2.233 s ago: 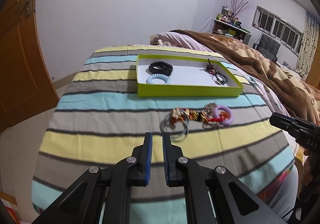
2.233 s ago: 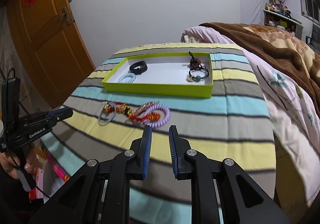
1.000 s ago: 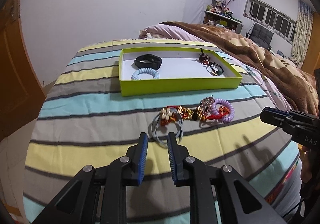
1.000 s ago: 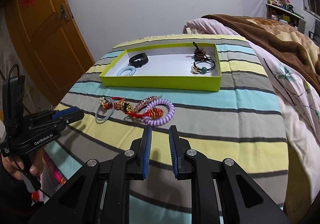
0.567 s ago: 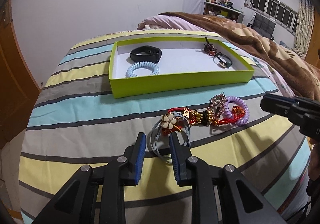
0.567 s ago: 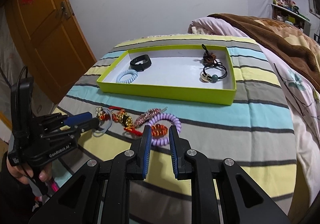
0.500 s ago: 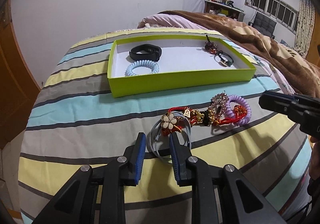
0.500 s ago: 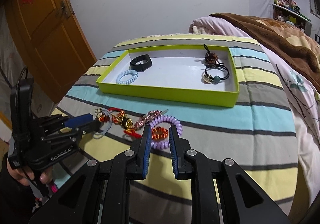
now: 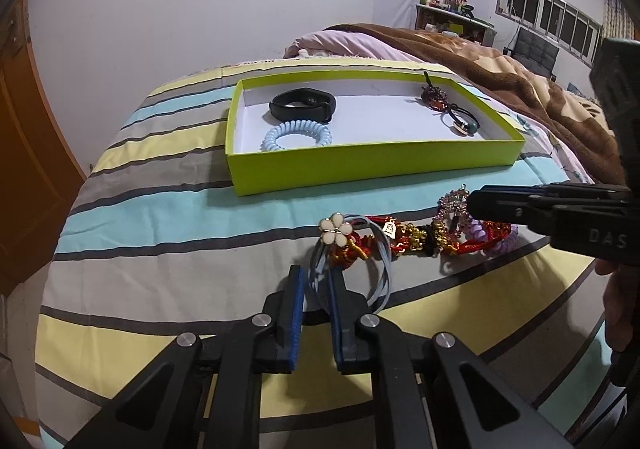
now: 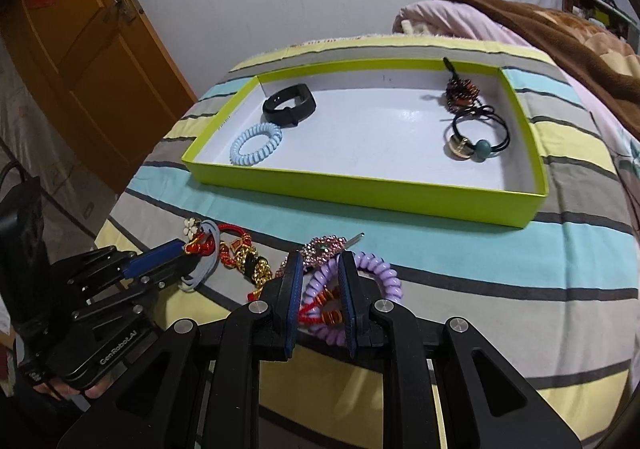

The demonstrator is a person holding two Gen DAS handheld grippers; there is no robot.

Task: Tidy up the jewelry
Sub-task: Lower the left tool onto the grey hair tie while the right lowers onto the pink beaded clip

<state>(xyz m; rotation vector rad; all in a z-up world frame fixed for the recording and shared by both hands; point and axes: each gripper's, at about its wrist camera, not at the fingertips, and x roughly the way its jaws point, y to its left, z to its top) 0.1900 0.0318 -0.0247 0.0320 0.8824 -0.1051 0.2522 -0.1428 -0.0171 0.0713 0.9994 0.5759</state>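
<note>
Left gripper [image 9: 316,277] low over the striped cloth [image 9: 168,209], jaws parted a little, straddling the near strands of the grey-blue hair tie [image 9: 380,273]; pads not pressed in, so nothing gripped. That tie carries a white flower charm [image 9: 335,229] at its 11 o'clock and lies at the left end of a tangled heap of jewelry.

Right gripper [image 10: 319,269] also parted, jaws set either side of the near loop of the purple coil band [image 10: 380,273], with red cord and orange beads [image 10: 328,309] lying between them. Whether the pads touch the coil, cannot tell.

Heap on the cloth, left to right in the right wrist view: flower tie, gold bead cluster [image 10: 248,257], pink rhinestone clip [image 10: 324,247], purple coil. All tangled, touching one another.

Green tray [image 10: 360,185] sits at 12 o'clock beyond the heap, apart from it. Inside, left end: black wristband [image 10: 290,105], with the pale blue coil band [image 10: 256,145] just beside it at its 7 o'clock. Right end: brown beaded knot piece [image 10: 462,93] and, at its 6 o'clock, a black hair tie with gold and teal beads [image 10: 472,145].

Brown blanket [image 9: 520,89] on the bed at 2 o'clock, wooden door [image 10: 80,49] at 10 o'clock in the right wrist view
</note>
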